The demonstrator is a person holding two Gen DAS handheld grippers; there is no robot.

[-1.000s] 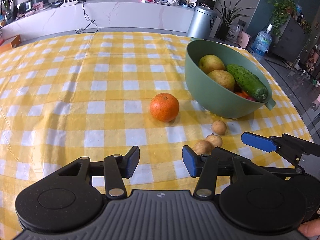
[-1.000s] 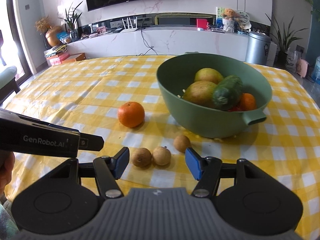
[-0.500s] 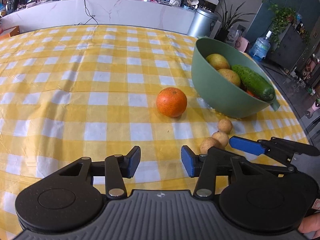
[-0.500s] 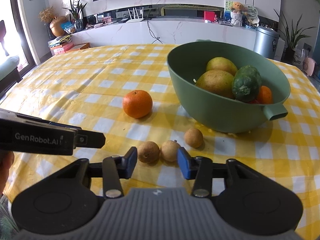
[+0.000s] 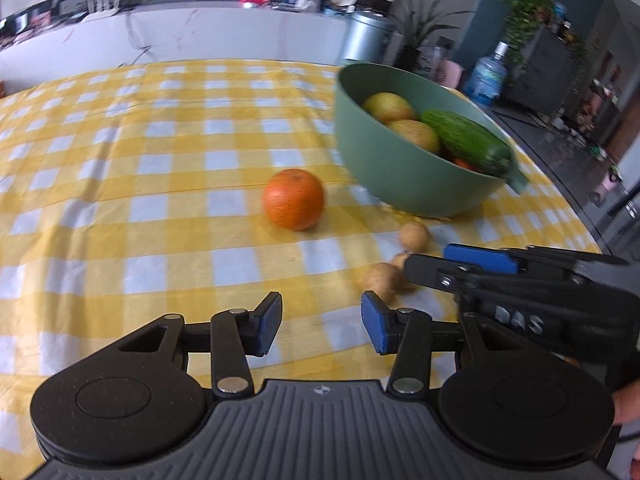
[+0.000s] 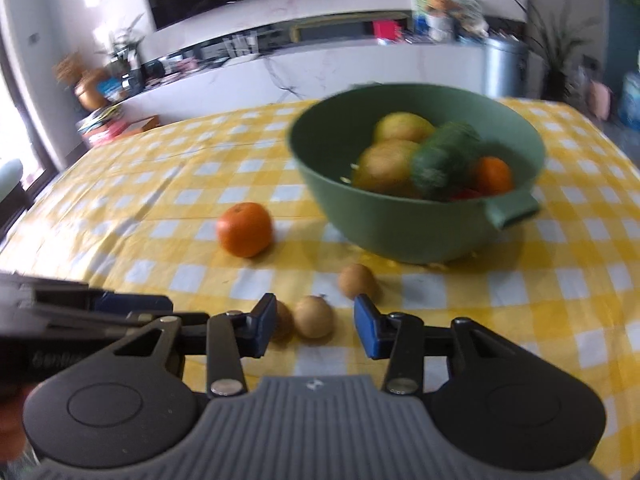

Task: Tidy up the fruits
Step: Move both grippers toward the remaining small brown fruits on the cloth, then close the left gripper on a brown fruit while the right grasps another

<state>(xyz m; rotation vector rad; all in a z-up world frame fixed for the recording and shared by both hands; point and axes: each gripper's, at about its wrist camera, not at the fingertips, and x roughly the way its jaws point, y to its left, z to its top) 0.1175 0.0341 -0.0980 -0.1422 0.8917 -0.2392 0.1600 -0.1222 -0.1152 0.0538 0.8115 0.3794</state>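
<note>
Green bowl (image 6: 404, 236) already holds several fruits, cucumber. Orange (image 6: 245, 229), three small brown fruits (image 6: 314, 317) left on worktop (image 6: 540, 292). My right tool (image 6: 315, 326) closing round middle one, no contact yet; left tool (image 5: 321, 322) partly open, empty.

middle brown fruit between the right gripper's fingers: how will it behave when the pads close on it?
The middle brown fruit looks round and small, so it will probably roll on the flat checked tablecloth if only one pad nudges it. Its neighbour sits almost against it, so it may get bumped. The right gripper is closing around it without visible contact yet; the skin looks smooth, so an off-centre squeeze could squirt it out.
</note>
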